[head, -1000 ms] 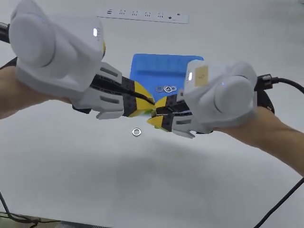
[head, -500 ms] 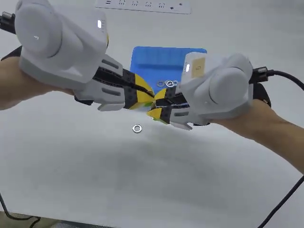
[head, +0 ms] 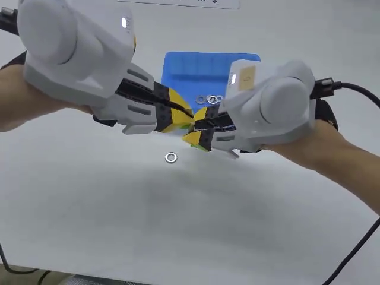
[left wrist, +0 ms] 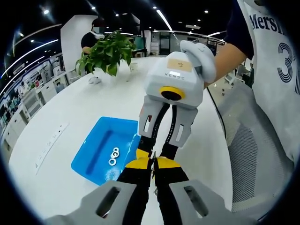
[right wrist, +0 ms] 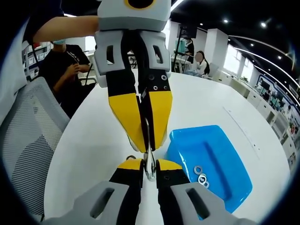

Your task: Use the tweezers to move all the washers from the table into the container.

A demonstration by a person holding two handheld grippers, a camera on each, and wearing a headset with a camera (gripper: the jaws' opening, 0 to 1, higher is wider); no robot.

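Grippers barely moved, left gripper (head: pixel 184 119) and right gripper (head: pixel 200 129) tip to tip, jaws closed on tweezers (right wrist: pixel 148 161)

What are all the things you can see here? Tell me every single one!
container: one, blue, on the table behind the grippers
washers: three, silver, inside the container
washer: one, silver, on the table nearer the person
tweezers: one, metal, between both grippers
plant: one, green, far end
table: one, white
left gripper: white, black, yellow, shut on tweezers
right gripper: same colours, shut on tweezers
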